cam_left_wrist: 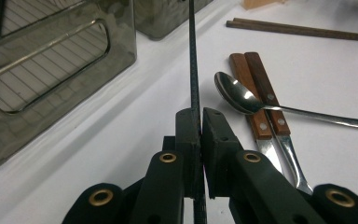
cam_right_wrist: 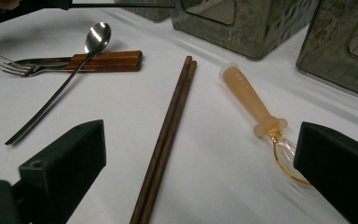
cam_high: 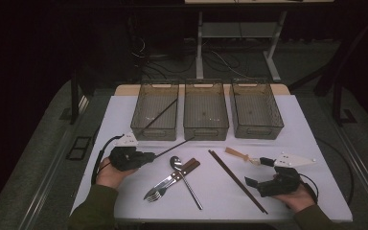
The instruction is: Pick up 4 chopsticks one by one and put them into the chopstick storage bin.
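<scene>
My left gripper (cam_high: 151, 155) hovers over the table's left side, shut on a thin black chopstick (cam_high: 176, 146) that points right toward the bins. Seen along the left gripper (cam_left_wrist: 200, 122), both jaws pinch that black chopstick (cam_left_wrist: 194, 70). A second black chopstick (cam_high: 160, 115) leans inside the left bin (cam_high: 139, 125). My right gripper (cam_high: 257, 171) is open at the lower right, as the right gripper (cam_right_wrist: 200, 140) view confirms. A pair of brown chopsticks (cam_right_wrist: 168, 135) and an amber-handled utensil (cam_right_wrist: 249, 100) lie on the cloth between its jaws, untouched.
Three smoky plastic bins stand in a row at the back; the middle bin (cam_high: 206, 129) and right bin (cam_high: 273, 120) hold nothing visible. A spoon (cam_high: 176, 163) lies across a wooden-handled fork and knife (cam_high: 165, 184) at centre. The brown chopsticks (cam_high: 237, 181) run diagonally beside them.
</scene>
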`<state>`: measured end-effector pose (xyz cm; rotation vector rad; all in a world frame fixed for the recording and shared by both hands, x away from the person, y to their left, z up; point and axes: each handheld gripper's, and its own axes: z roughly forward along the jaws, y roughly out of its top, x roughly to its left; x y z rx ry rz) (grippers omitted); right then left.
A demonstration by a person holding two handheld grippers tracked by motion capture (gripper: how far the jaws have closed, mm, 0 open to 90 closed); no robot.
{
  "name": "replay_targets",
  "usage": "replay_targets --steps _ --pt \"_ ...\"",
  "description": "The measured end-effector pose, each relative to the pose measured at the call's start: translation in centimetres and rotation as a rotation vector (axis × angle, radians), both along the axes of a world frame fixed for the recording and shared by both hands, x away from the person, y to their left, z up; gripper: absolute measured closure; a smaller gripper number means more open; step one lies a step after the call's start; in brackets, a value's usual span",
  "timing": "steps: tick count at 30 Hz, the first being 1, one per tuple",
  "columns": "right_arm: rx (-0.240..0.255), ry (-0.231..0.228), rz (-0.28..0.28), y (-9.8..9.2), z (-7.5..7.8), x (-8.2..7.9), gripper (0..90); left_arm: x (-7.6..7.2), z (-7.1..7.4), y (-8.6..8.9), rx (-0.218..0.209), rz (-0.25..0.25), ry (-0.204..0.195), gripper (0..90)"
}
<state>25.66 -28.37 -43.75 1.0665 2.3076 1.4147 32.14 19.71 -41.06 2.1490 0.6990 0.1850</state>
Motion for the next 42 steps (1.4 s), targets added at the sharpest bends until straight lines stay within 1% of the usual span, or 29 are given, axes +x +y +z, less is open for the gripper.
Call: replay_targets --steps 3,7,12,15,18,22,25,29,35,39,41,42 --pt "-0.001 0.000 0.000 0.0 0.0 0.0 2.2 -0.1 0.3 0.0 -0.017 0.002 -0.003 85.4" --pt "0.000 0.003 -0.001 0.0 0.0 0.0 2.2 -0.2 0.6 -0.1 -0.024 -0.001 -0.014 85.4" --pt "0.001 0.002 -0.004 -0.1 0.0 0.0 2.2 -0.4 1.0 0.1 -0.044 0.006 -0.025 85.3" --pt "0.000 0.002 -0.004 -0.1 0.0 0.1 2.2 -0.5 1.3 0.2 -0.063 0.027 -0.034 85.3" --pt "0.000 0.001 -0.004 -0.1 0.0 0.1 2.2 -0.5 1.5 0.4 -0.070 0.050 -0.038 85.3" --pt "0.000 0.001 -0.005 -0.1 0.0 0.1 2.2 -0.5 1.7 0.8 -0.073 0.074 -0.040 85.3" --pt "0.000 0.001 -0.005 -0.1 0.0 0.1 2.2 -0.5 1.8 1.0 -0.082 0.092 -0.049 85.3" --pt "0.000 0.001 -0.004 -0.1 0.0 0.1 2.2 -0.4 1.8 1.3 -0.080 0.116 -0.054 85.3" --pt "0.002 0.003 -0.006 -0.1 0.0 0.1 2.2 -0.4 2.0 1.8 -0.093 0.145 -0.064 85.3" --pt "0.001 0.002 -0.006 -0.2 0.0 0.1 2.2 -0.2 2.2 2.0 -0.090 0.163 -0.073 85.3" --pt "0.001 0.004 -0.006 -0.1 0.0 0.1 2.2 -0.1 2.3 2.2 -0.076 0.171 -0.076 85.3" --pt "0.001 0.003 -0.005 -0.1 0.0 0.1 2.2 0.1 2.3 2.2 -0.076 0.177 -0.079 85.3"
